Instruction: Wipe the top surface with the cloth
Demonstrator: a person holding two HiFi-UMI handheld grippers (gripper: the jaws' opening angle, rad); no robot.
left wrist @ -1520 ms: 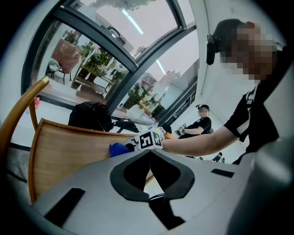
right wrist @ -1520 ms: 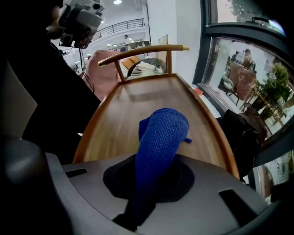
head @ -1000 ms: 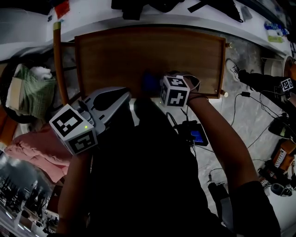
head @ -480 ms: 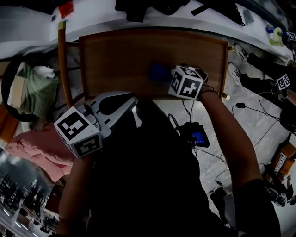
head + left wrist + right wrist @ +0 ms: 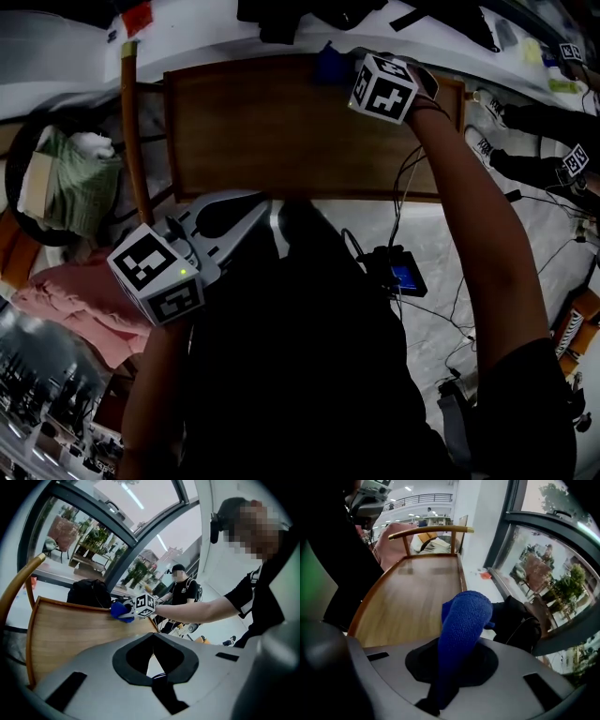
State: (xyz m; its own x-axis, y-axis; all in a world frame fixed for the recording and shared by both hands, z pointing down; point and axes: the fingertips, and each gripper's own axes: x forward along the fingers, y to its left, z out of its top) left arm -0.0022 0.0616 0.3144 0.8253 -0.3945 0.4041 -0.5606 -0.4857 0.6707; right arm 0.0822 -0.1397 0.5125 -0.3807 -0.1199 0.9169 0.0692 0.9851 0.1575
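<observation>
The wooden top (image 5: 281, 131) is the biggest thing here, a long board with a raised rim, bare except where the cloth sits; no streak, dust or damp patch shows on it, so how much has been wiped cannot be read off the wood. The left gripper (image 5: 261, 204) hangs at the near edge by the person's body, its jaws closed on nothing and taking no part; the right gripper (image 5: 451, 665) is reached out to the far edge, right of the middle, jaws clamped on the blue knitted cloth (image 5: 464, 620), which bulges out ahead of them onto the board just beside the rim. My judgement: wiping is under way at the far right, and the left half looks likeliest to be left.
</observation>
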